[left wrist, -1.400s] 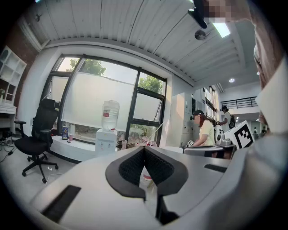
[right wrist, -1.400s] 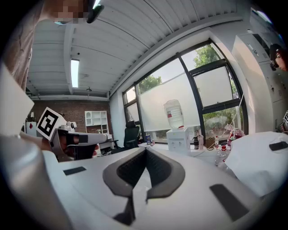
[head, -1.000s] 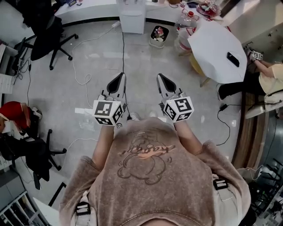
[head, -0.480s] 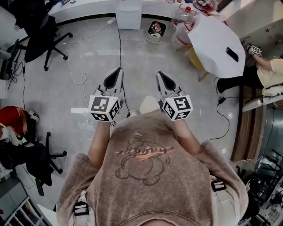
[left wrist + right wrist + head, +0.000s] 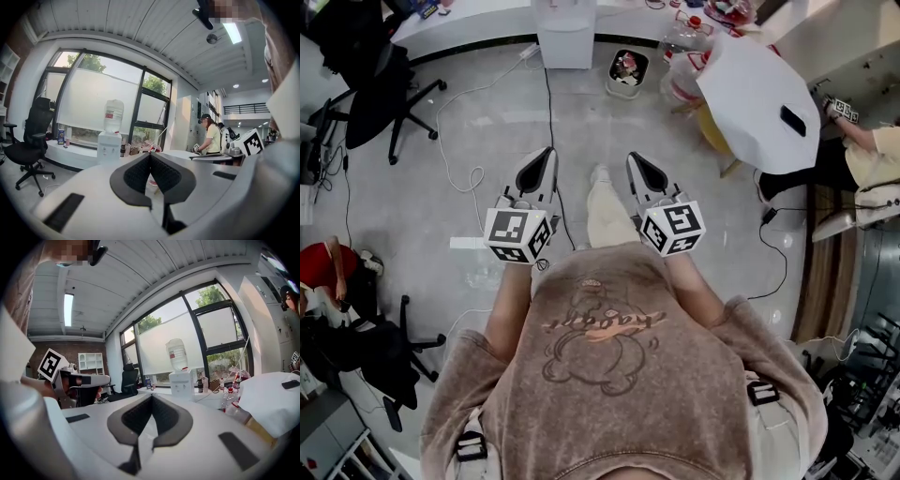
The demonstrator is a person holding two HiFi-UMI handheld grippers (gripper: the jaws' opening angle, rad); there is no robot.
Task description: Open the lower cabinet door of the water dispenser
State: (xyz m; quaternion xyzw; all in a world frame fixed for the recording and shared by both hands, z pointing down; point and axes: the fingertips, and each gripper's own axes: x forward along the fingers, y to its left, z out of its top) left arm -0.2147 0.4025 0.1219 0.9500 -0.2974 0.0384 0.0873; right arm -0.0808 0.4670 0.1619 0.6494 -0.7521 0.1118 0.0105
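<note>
Swung forward, a pale trouser leg (image 5: 605, 211) now shows between the left gripper (image 5: 546, 153) and right gripper (image 5: 633, 157) in the head view, with the water dispenser (image 5: 565, 37) well ahead at the top edge. Only the gripper views show its bottle (image 5: 114, 116) against the window (image 5: 89, 101); their own bodies hide its lower half. Both tools point forward, roughly level, side by side, jaws pressed together on nothing.

Glossy floor (image 5: 694, 159), wht plastic dispenser (image 5: 565, 42), matt cloth shirt (image 5: 609, 375)
</note>
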